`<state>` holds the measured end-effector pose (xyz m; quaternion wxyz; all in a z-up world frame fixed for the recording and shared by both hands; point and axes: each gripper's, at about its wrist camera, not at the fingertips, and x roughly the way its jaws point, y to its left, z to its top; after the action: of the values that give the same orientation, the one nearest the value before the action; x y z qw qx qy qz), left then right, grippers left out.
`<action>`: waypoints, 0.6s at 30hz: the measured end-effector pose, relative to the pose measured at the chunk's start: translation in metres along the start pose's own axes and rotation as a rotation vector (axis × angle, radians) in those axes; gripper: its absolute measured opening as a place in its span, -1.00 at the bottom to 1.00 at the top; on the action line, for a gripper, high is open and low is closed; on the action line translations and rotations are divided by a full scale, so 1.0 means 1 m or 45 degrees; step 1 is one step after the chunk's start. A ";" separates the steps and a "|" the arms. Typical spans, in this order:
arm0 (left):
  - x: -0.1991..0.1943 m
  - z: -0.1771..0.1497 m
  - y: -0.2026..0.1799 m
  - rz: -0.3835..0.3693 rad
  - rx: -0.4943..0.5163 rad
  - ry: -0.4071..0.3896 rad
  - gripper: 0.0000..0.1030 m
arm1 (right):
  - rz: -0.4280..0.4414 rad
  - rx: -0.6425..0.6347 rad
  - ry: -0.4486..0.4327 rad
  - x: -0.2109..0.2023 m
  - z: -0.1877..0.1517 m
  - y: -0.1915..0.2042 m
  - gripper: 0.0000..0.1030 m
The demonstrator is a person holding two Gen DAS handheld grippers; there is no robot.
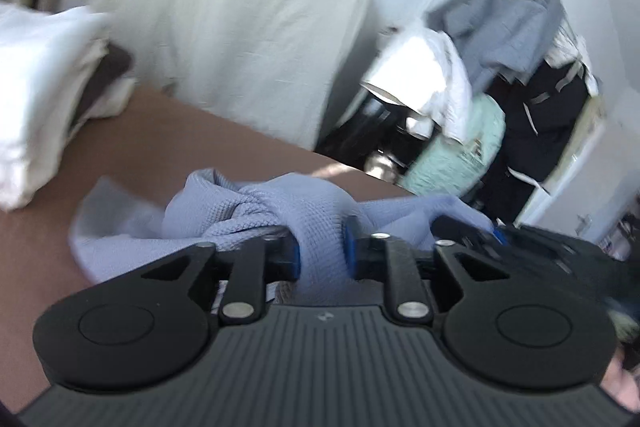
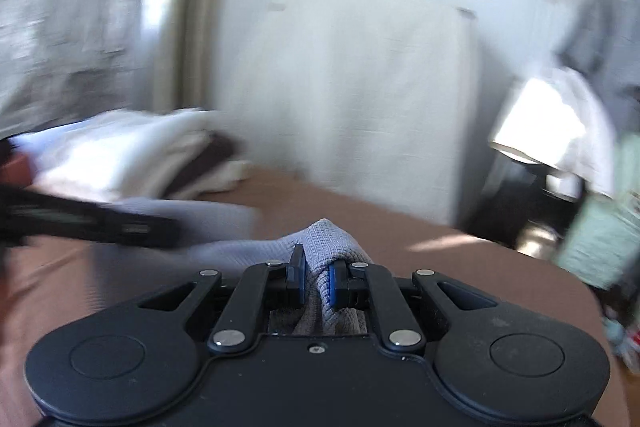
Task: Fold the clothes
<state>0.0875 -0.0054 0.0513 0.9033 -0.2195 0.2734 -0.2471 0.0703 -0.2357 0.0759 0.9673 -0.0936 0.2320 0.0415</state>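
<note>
The blue cloth [image 1: 320, 223] is soft and bumpy, with a knit of tiny squares like a waffle. It is bunched into thick, round folds, and part of it lies on the smooth brown desk [image 1: 180, 143] just in front of both grippers.

The left gripper [image 1: 322, 253] is black, with flat blue pads [image 1: 349, 245]. It is partly open, and a fat roll of the blue cloth fills the gap and touches both pads, so it is holding the cloth.

The right gripper [image 2: 316, 281] is nearly closed. It pinches a thin fold of the same blue cloth [image 2: 328, 239], which pokes up in a little peak above its pads.

Ahead of the left gripper and to its left, a stack of folded cloths [image 1: 48, 87] sits on the desk. They are white and puffy, with one dark brown layer in between. Everything farther away is blurry.
</note>
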 end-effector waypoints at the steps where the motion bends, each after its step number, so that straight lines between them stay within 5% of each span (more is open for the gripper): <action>1: 0.002 0.000 0.001 0.004 0.010 -0.017 -0.22 | -0.067 0.022 0.020 0.017 -0.005 -0.014 -0.79; 3: -0.003 -0.007 0.009 0.034 0.034 -0.085 0.06 | -0.205 0.049 0.085 0.053 -0.021 -0.039 -0.79; 5: -0.004 -0.015 0.023 0.072 0.049 -0.103 0.14 | -0.268 0.088 0.170 0.081 -0.043 -0.061 -0.79; 8: 0.008 -0.027 0.054 0.175 0.067 -0.001 0.14 | -0.304 0.201 0.280 0.102 -0.077 -0.088 -0.72; 12: 0.028 -0.049 0.100 0.201 -0.062 0.140 0.14 | -0.306 0.240 0.247 0.080 -0.102 -0.091 -0.29; 16: 0.046 -0.066 0.111 0.182 -0.030 0.213 0.14 | -0.111 0.232 0.199 0.042 -0.112 -0.078 -0.03; 18: 0.056 -0.071 0.107 0.151 0.007 0.230 0.14 | 0.075 0.297 0.195 0.024 -0.120 -0.075 0.35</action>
<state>0.1198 0.0278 -0.0808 0.8886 -0.1774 0.3657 -0.2128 0.0479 -0.3321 -0.0273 0.9495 0.0233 0.3110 0.0355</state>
